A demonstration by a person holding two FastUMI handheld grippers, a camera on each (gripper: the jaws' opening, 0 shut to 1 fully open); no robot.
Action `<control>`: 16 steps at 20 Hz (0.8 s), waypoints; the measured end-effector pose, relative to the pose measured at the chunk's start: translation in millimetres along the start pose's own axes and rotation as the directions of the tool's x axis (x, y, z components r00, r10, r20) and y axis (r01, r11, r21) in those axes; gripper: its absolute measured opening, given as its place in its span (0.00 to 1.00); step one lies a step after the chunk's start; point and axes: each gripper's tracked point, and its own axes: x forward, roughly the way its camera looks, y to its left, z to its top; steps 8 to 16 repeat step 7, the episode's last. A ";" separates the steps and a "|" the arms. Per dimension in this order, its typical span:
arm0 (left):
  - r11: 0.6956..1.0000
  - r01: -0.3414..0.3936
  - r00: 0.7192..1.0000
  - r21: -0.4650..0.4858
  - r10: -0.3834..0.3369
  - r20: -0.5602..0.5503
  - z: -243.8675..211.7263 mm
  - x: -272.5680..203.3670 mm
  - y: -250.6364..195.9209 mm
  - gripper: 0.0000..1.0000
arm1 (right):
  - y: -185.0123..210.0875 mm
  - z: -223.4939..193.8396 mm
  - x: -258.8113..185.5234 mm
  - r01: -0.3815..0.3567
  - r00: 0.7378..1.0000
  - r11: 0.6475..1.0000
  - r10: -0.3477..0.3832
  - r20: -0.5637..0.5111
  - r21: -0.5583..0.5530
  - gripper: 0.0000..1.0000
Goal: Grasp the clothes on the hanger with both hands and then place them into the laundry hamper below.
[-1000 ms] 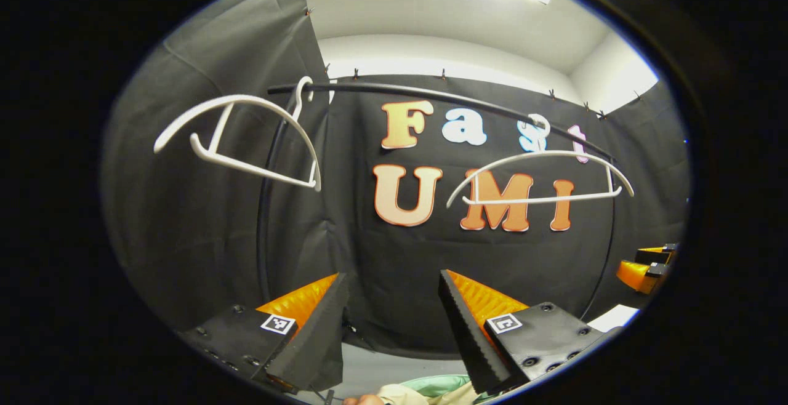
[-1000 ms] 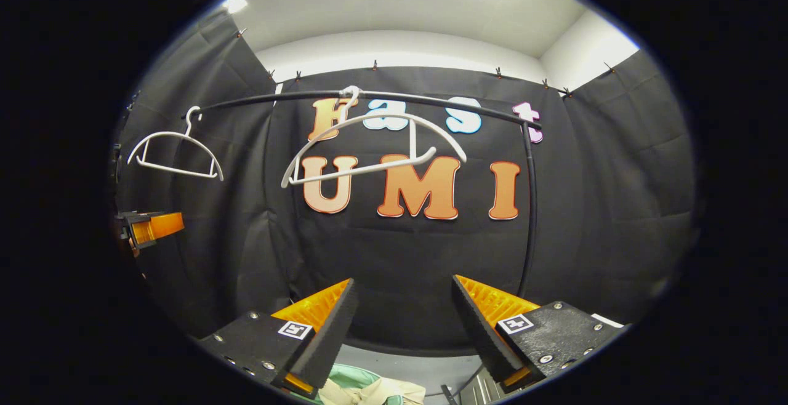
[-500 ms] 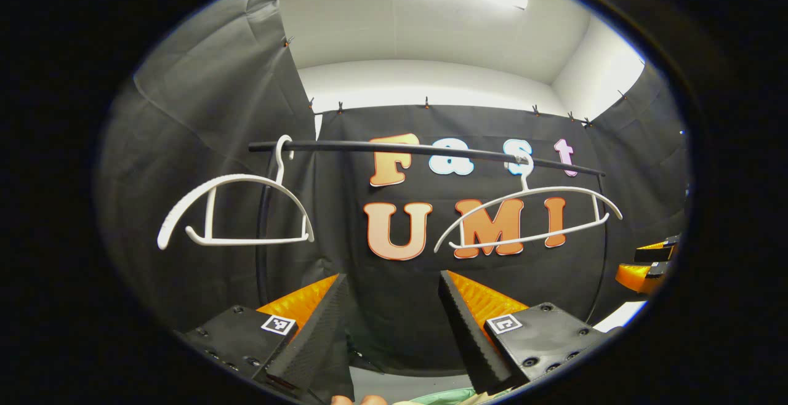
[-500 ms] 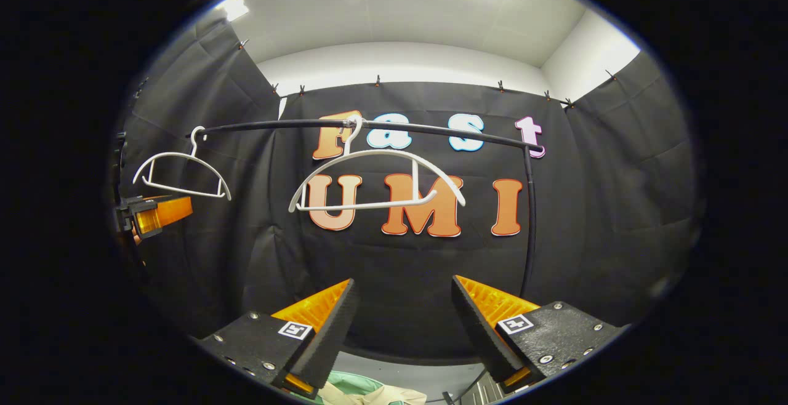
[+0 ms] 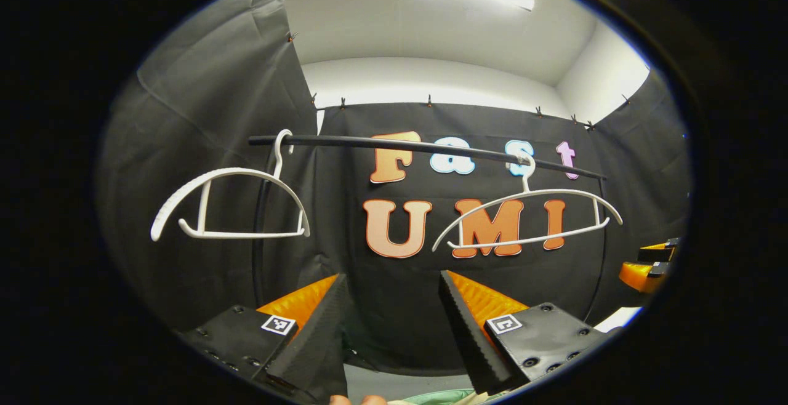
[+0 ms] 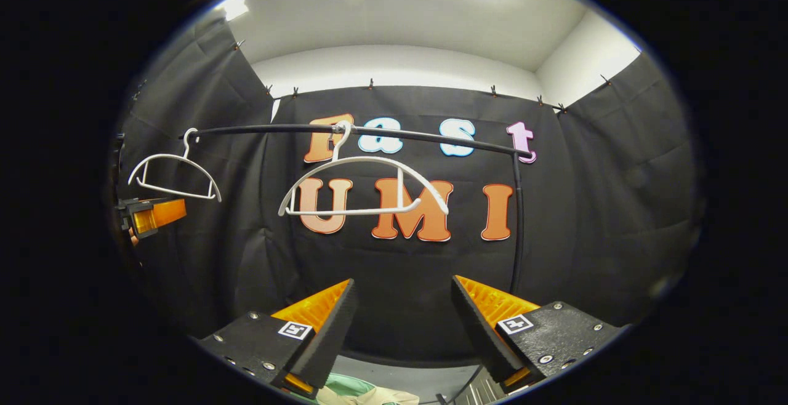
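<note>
Two bare white hangers hang from a black rail (image 5: 400,144). In the left gripper view one hanger (image 5: 234,171) is at the left and the other hanger (image 5: 542,193) at the right. My left gripper (image 5: 394,331) is open below them, nothing between its fingers. My right gripper (image 6: 400,331) is likewise open, under the nearer hanger (image 6: 363,159). A mint and cream heap of clothes (image 6: 357,394) lies low down beneath both grippers, and its edge shows as the clothes (image 5: 440,397) in the left gripper view. The hamper is hidden.
The rail's black upright (image 6: 516,226) stands at the right. The left gripper's orange finger (image 6: 154,215) shows at the far left, the right gripper's finger (image 5: 643,266) at the far right of the other view. A person's fingertip (image 5: 357,400) peeks in at the bottom edge.
Both grippers have tipped upward, so rail and hangers sit lower in view and the clothes have slid toward the bottom edge. The hangers have swung toward level. Both grippers stay open.
</note>
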 end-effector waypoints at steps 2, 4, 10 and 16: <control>1.000 0.005 1.000 0.002 -0.005 -0.001 0.8 -0.9 -0.6 0.97 | -1.8 2.5 -1.8 0.007 1.000 1.000 -0.007 0.008 -0.008 0.94; 1.000 0.009 1.000 0.003 -0.009 -0.003 0.6 -1.3 -0.7 0.94 | -0.9 5.3 -3.1 0.008 1.000 1.000 -0.008 0.014 -0.007 0.94; 1.000 0.016 1.000 0.002 -0.016 -0.012 -2.0 -1.0 -1.5 0.94 | -3.4 3.1 -3.9 0.014 1.000 1.000 -0.014 0.011 -0.013 0.94; 1.000 0.016 1.000 0.002 -0.016 -0.012 -2.0 -1.0 -1.5 0.94 | -3.4 3.1 -3.9 0.014 1.000 1.000 -0.014 0.011 -0.013 0.94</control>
